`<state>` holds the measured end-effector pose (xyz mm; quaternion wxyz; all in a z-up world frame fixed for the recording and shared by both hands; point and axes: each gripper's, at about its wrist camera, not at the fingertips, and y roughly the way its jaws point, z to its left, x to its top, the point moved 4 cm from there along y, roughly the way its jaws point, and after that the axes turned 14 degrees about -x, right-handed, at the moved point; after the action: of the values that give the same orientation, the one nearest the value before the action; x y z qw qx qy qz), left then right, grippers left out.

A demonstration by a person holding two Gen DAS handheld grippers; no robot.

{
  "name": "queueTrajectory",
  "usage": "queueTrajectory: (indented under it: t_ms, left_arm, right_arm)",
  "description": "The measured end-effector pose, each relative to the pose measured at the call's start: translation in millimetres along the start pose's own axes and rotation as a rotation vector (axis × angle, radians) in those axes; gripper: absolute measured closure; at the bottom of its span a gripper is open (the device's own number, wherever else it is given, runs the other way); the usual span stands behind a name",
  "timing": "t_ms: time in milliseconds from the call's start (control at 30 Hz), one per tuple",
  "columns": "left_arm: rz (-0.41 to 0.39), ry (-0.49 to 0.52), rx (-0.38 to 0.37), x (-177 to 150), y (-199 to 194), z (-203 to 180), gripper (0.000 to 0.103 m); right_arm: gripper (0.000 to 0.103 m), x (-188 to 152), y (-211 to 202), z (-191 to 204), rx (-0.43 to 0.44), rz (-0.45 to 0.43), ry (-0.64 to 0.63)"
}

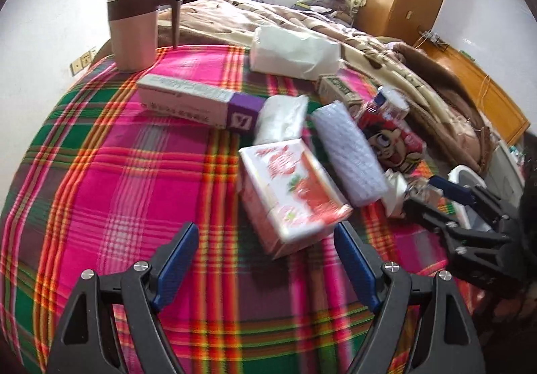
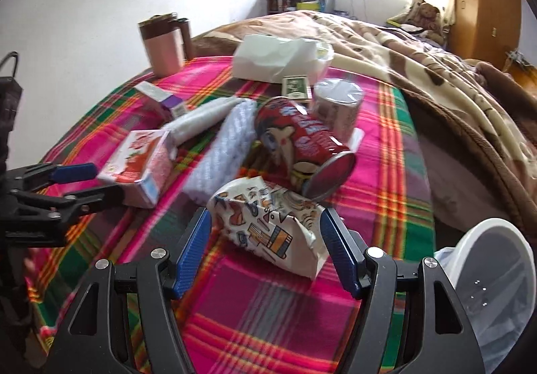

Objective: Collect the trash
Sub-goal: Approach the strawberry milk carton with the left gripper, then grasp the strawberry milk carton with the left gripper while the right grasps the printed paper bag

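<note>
Trash lies on a plaid cloth (image 1: 134,172). A strawberry carton (image 1: 288,193) has its near corner between the fingers of my left gripper (image 1: 265,228), which is open with both pads apart from it. A crumpled printed paper cup (image 2: 265,226) lies on the cloth between the fingers of my right gripper (image 2: 265,216); its edges come close to both pads, and the jaws stand wide. Behind the cup lie a red cartoon can (image 2: 302,146) and a white bubble-wrap roll (image 2: 218,159). The left gripper (image 2: 80,182) shows at the carton (image 2: 141,166).
A white lined bin (image 2: 496,273) stands at the lower right, off the cloth's edge. Farther back are a long purple-ended box (image 1: 194,99), a tissue pack (image 1: 292,52), a pink mug (image 1: 134,32) and a clear-topped tin (image 2: 339,102). A brown blanket (image 2: 436,72) covers the bed.
</note>
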<state>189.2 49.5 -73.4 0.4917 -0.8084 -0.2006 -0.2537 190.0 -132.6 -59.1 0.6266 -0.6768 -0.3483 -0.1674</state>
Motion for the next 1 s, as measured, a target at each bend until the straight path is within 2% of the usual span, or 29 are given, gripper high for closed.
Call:
queueTrajectory:
  t_ms: [133,267,367,533,767,1000]
  left_arm:
    - [-0.008,0.004,-0.042,8,4,-12,0.019]
    - [0.013,-0.004,-0.031,13,18,-17,0.019]
    - [0.020,-0.025,-0.014,15,25,-14,0.019]
    - [0.047,-0.043,0.015,14,37,-7,0.019]
    - [0.045,-0.061,0.027,11,36,0,0.019]
    - [0.038,-0.062,0.036,11,36,0,0.021]
  right_arm:
    - [0.034,4,-8,-5,0.002,-0.045,-0.004]
    - [0.034,2,-1,-4,0.010,-0.026,-0.053]
    - [0.034,-1,10,-11,-0.007,0.005,-0.029]
    - [0.030,-3,4,-2,0.061,-0.004,-0.068]
    - [0.030,-8,7,14,0.041,0.000,-0.147]
    - [0.030,-6,7,17,0.001,-0.017,-0.160]
